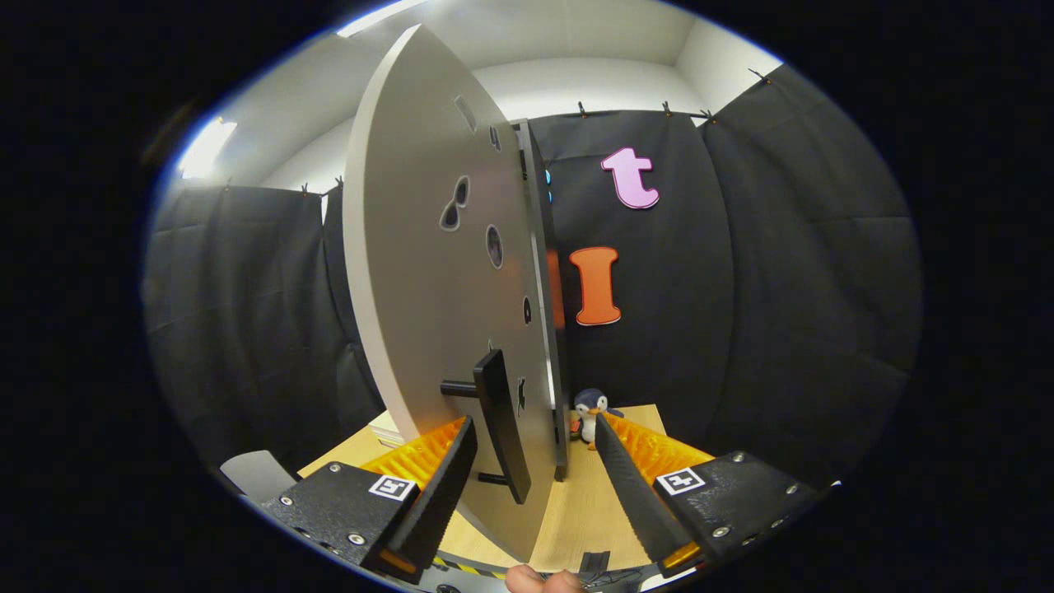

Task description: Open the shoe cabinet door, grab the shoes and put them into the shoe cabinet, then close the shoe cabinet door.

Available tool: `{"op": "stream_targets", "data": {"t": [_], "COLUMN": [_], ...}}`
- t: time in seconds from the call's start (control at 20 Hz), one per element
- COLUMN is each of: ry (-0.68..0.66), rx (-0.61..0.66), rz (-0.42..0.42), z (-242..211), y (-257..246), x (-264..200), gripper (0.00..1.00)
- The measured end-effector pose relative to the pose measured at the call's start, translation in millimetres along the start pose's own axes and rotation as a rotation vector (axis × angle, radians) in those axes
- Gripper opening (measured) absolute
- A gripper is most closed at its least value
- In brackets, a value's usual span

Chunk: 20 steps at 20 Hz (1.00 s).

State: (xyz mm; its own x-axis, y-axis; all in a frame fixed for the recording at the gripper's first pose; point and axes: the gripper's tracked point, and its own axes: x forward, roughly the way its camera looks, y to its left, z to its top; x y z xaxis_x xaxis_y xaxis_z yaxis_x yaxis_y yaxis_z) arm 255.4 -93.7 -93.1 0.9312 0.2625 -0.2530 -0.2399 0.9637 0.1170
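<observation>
Grey flat-panel shoe cabinet door (436,272) stands ajar, its black bar handle (502,424) between the released orange-and-black gripper (533,432) fingers; likely the door step, next clamp the handle.

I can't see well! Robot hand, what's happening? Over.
Gripper open, fingers straddling black bar handle. Grey cabinet door swung ajar. Small toy penguin beyond, not blocking.
</observation>
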Motion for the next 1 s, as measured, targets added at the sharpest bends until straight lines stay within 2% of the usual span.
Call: {"op": "stream_targets", "data": {"t": [0.2, 1.0], "ry": [0.004, 0.020], "rx": [-0.009, -0.074], "rz": [-0.010, 0.010], "z": [-0.7, -7.4], "y": [31.9, 200.1], "x": [5.9, 86.1], "gripper": [0.91, 0.93]}}
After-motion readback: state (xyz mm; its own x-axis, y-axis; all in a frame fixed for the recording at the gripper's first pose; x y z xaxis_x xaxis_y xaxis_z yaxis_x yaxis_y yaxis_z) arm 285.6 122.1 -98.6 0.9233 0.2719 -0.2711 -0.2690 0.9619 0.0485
